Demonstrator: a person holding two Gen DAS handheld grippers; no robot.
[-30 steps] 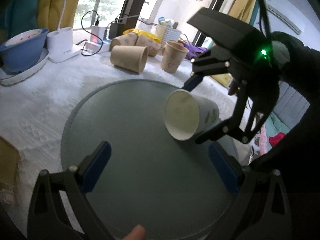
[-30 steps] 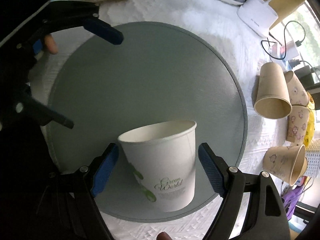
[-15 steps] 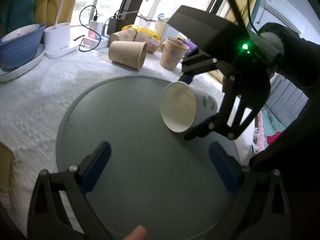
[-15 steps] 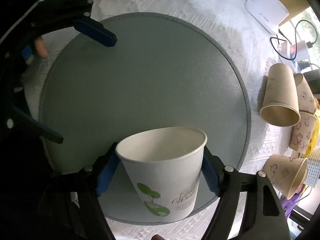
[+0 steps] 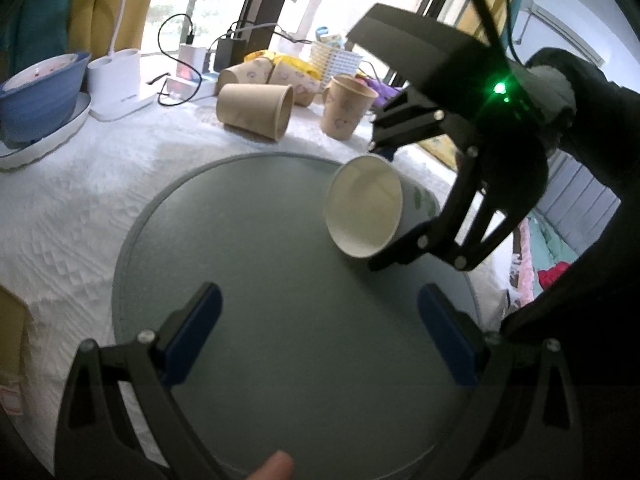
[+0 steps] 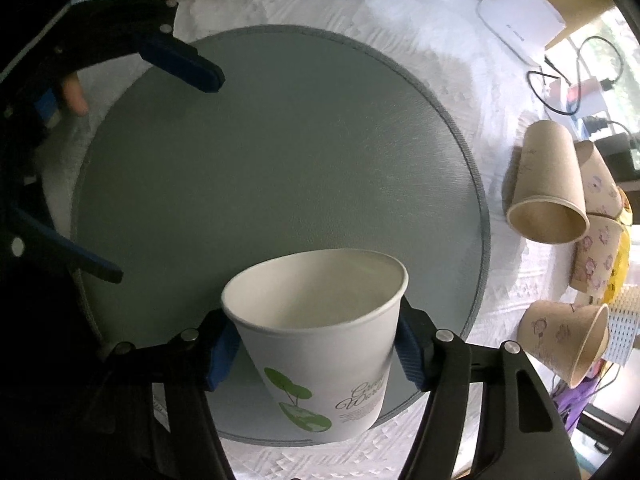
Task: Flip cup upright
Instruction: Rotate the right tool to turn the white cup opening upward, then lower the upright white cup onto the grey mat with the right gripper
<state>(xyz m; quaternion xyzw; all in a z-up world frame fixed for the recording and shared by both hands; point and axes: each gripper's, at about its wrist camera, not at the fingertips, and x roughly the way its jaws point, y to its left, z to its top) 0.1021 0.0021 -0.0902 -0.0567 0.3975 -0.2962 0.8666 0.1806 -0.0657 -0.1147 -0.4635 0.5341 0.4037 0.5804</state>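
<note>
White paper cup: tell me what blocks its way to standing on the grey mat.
Nothing visible does. The white paper cup is pinched in the right hand-held gripper, and the round grey mat below is bare. The open left hand-held gripper hangs aside.

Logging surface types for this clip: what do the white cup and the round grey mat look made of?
White cup: looks like coated paper, with a rolled rim, printed green logo and a rim squeezed slightly oval in the right hand-held gripper. Round grey mat: probably faux leather or vinyl, with a fine matte grain and a raised, stitched-looking border; the exact material is unclear.
</note>
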